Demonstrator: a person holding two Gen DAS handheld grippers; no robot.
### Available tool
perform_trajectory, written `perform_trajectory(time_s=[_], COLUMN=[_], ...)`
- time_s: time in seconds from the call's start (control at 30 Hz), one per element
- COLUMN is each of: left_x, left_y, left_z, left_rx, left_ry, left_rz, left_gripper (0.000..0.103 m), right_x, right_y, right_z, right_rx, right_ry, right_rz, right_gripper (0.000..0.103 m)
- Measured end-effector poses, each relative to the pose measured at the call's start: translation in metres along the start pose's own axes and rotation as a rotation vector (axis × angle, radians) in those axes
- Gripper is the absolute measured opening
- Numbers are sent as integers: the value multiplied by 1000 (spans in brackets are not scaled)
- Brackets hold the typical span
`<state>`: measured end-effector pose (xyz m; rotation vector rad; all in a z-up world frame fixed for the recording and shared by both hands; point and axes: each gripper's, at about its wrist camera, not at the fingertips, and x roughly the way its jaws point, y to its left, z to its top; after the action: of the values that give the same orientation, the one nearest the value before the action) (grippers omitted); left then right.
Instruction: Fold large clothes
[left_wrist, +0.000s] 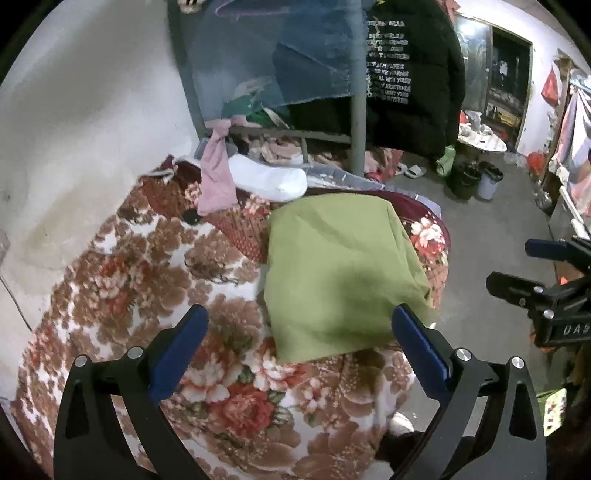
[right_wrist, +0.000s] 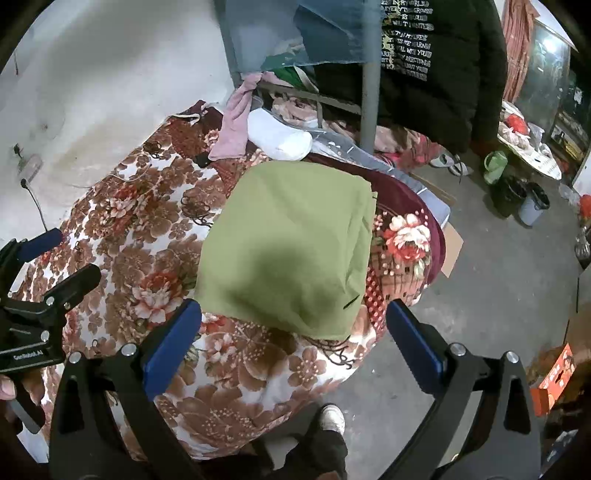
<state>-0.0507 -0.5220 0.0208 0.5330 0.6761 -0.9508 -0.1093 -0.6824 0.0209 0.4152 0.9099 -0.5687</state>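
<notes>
A green garment (left_wrist: 340, 273) lies folded into a compact rectangle on the floral blanket (left_wrist: 147, 288) of the bed, near its right edge. It also shows in the right wrist view (right_wrist: 291, 243). My left gripper (left_wrist: 299, 325) is open and empty, raised above the garment's near edge. My right gripper (right_wrist: 293, 317) is open and empty, also above the near edge. The right gripper shows at the right of the left wrist view (left_wrist: 532, 266), off the bed. The left gripper shows at the left of the right wrist view (right_wrist: 62, 254).
A white sock (left_wrist: 273, 177), a pink cloth (left_wrist: 218, 173) and a black jacket (left_wrist: 410, 74) sit or hang at the bed's head by a metal frame post (left_wrist: 356, 125). The concrete floor (left_wrist: 480, 236) holds bins (left_wrist: 476, 179), shoes and an orange box (right_wrist: 554, 373). A white wall (left_wrist: 92, 110) runs left.
</notes>
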Motion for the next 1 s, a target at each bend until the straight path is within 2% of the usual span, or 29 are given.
perform_trajectory(time_s=[0.07, 0.27, 0.6, 0.67, 0.73, 1.0], left_x=[2, 1, -10, -13, -18, -26], left_y=[-6, -16, -27, -29, -33, -33], left_z=[2, 5, -10, -11, -13, -18], left_rx=[23, 11, 4, 4, 33, 22], left_ry=[-12, -39, -39, -49, -80, -81], left_rz=[-1, 8, 1, 9, 48, 16], left_gripper=[98, 98, 98, 98, 98, 98], right_x=[0, 0, -13, -14, -18, -27], right_y=[-4, -15, -18, -18, -19, -18], right_z=[1, -2, -20, -23, -28, -35], right_rx=[2, -2, -19, -13, -11, -18], right_ry=[-3, -6, 1, 5, 9, -2], right_rz=[10, 15, -9, -15, -20, -27], right_gripper=[98, 98, 98, 98, 98, 98])
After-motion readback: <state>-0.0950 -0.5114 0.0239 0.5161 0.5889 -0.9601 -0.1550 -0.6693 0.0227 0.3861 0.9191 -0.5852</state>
